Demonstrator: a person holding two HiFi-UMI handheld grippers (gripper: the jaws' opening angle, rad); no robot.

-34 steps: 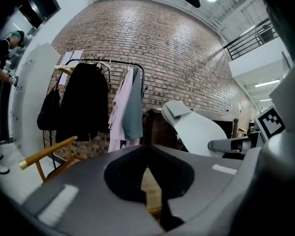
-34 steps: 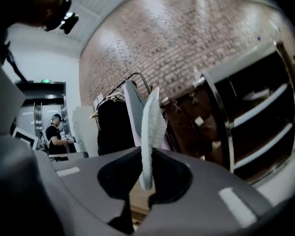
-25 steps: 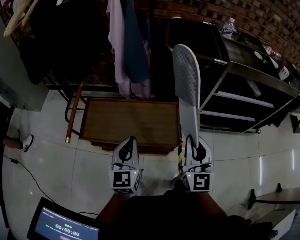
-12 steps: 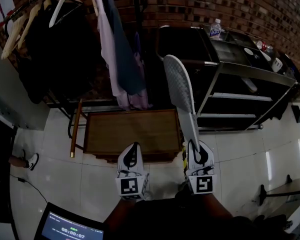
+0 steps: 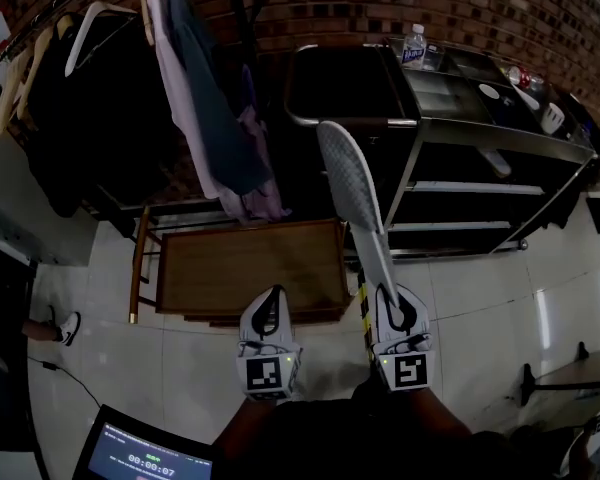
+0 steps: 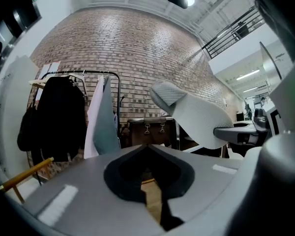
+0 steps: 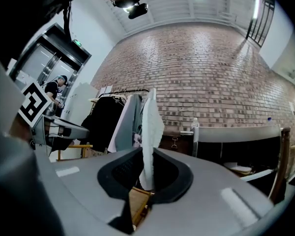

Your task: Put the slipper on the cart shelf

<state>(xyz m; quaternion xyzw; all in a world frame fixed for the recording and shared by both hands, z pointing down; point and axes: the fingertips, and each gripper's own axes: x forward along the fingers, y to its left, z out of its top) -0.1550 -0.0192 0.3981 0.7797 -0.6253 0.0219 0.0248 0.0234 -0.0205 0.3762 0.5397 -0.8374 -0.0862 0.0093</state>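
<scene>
A long white slipper [image 5: 352, 193] stands upright from my right gripper [image 5: 385, 296], which is shut on its heel end; the toe points toward the black metal cart [image 5: 450, 128]. In the right gripper view the slipper [image 7: 150, 129] shows edge-on between the jaws, with the cart [image 7: 236, 132] ahead to the right. The cart's shelves [image 5: 470, 188] stand at the upper right, and a white object [image 5: 495, 160] lies on one of them. My left gripper [image 5: 270, 300] hangs beside the right one, shut and holding nothing. In the left gripper view the slipper [image 6: 196, 117] shows at the right.
A low wooden table [image 5: 245, 268] stands just ahead of the grippers. A clothes rack with hanging garments [image 5: 190, 98] fills the upper left against a brick wall. A water bottle [image 5: 413, 46] stands on the cart's top. A screen [image 5: 150, 458] is at the bottom left.
The view has swung, so the cart shows more fully and nearer the middle. The slipper stays in the right gripper, and both grippers keep their places side by side.
</scene>
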